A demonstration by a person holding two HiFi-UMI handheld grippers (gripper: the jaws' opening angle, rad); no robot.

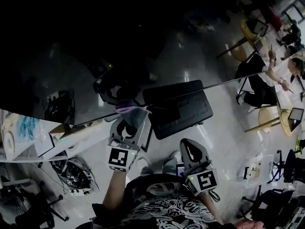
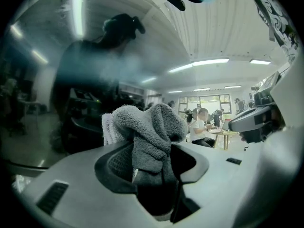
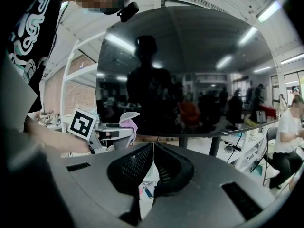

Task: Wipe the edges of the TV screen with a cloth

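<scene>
Most of the head view is taken by the TV (image 1: 86, 42), a dark glossy slab whose lower edge slants across the frame; its top and left side run off the picture. Only the right gripper view shows the TV (image 3: 199, 65) face-on, with a dim silhouette (image 3: 145, 80) mirrored in it and the lower edge curving just above the jaws. In the left gripper view the TV (image 2: 42, 94) is a murky sheet at left, its edge hard to trace.

Up at that lower edge sits the left gripper (image 1: 127, 122), jaws clamped on the cloth (image 1: 129, 109), whose bunched top meets the edge. Whether it touches glass or frame I cannot tell. Its own view gives what the head view lacks: the cloth (image 2: 149, 127) is grey terry, pinched low and bulging above the jaws. From the right gripper's camera the cloth (image 3: 126, 121) looks small and pinkish.

Lower, apart from the TV, the right gripper (image 1: 190, 150) has its jaws pressed together on nothing, as its own view confirms.
</scene>
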